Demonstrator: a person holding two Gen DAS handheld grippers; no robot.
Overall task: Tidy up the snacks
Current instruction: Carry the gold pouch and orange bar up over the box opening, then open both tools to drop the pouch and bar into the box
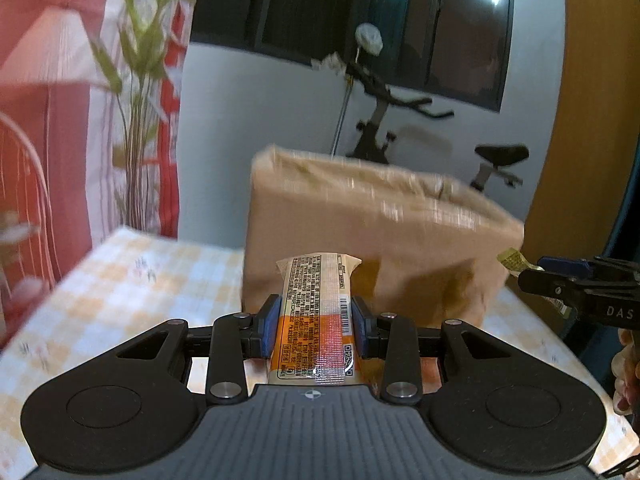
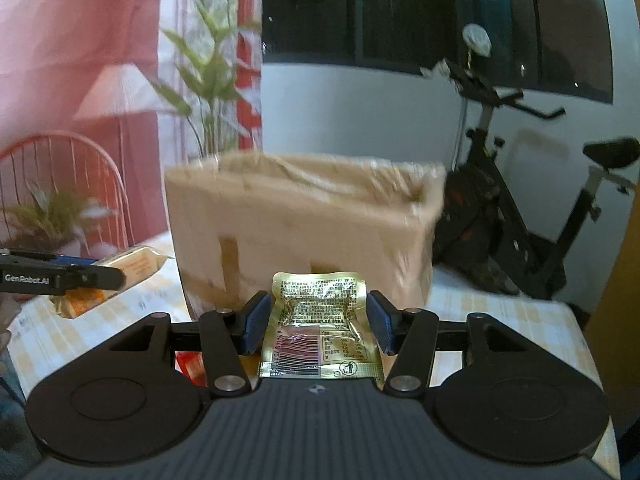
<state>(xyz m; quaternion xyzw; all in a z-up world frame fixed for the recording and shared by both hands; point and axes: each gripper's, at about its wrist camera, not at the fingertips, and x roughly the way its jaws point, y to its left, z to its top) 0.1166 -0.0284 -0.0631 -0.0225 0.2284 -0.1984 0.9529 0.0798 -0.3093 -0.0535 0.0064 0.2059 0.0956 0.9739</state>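
Our left gripper (image 1: 314, 326) is clamped on an orange-and-white snack bar (image 1: 316, 320) that sticks out forward toward the cardboard box (image 1: 372, 232). Our right gripper (image 2: 316, 322) has a gold foil packet (image 2: 320, 328) between its blue pads (image 2: 256, 320); the packet looks pinched, though the right pad's contact is hard to make out. The box sits just ahead on a checkered tablecloth (image 1: 132, 276). Behind it there's an exercise bike (image 2: 520, 208), a plant (image 1: 136, 92) and a dark window (image 2: 400, 12).
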